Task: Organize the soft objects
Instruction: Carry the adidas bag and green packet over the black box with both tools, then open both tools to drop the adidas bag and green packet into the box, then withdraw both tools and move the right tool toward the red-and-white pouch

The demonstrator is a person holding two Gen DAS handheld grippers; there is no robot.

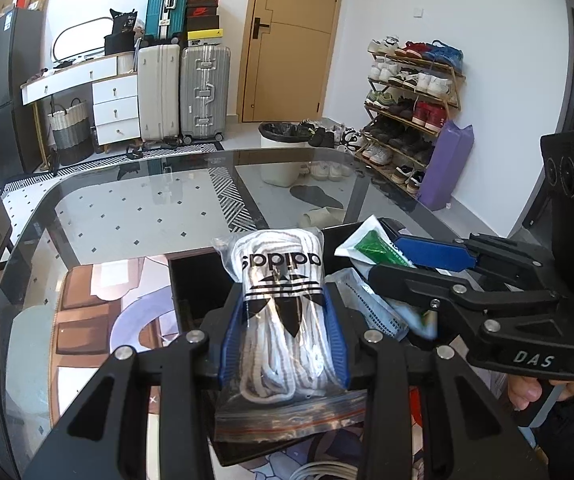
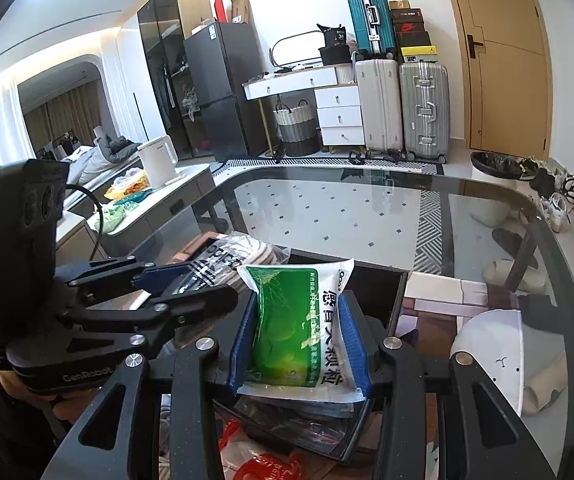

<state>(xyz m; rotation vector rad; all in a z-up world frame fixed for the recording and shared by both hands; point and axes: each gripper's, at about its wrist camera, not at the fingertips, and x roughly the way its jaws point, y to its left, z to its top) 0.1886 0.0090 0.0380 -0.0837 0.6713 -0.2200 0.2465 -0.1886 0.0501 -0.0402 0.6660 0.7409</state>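
Observation:
A clear zip bag of white laces (image 1: 279,280) with a black logo is clamped between the blue pads of my left gripper (image 1: 285,330), which is shut on it. The right wrist view shows a green and white soft packet (image 2: 299,332) held upright in my right gripper (image 2: 299,344), also shut. Both loads hang over an open black box (image 1: 191,280) on the glass table. Each gripper appears in the other's view: the right gripper (image 1: 393,262) at the right, the left gripper (image 2: 191,286) at the left with the lace bag (image 2: 243,256).
A clear pouch with printed text (image 1: 371,308) lies in the box below the right gripper. A white cap (image 2: 491,344) rests on the table to the right. Red packaging (image 2: 263,460) and white cord (image 1: 323,472) lie at the near edge. The glass table (image 2: 367,216) stretches ahead.

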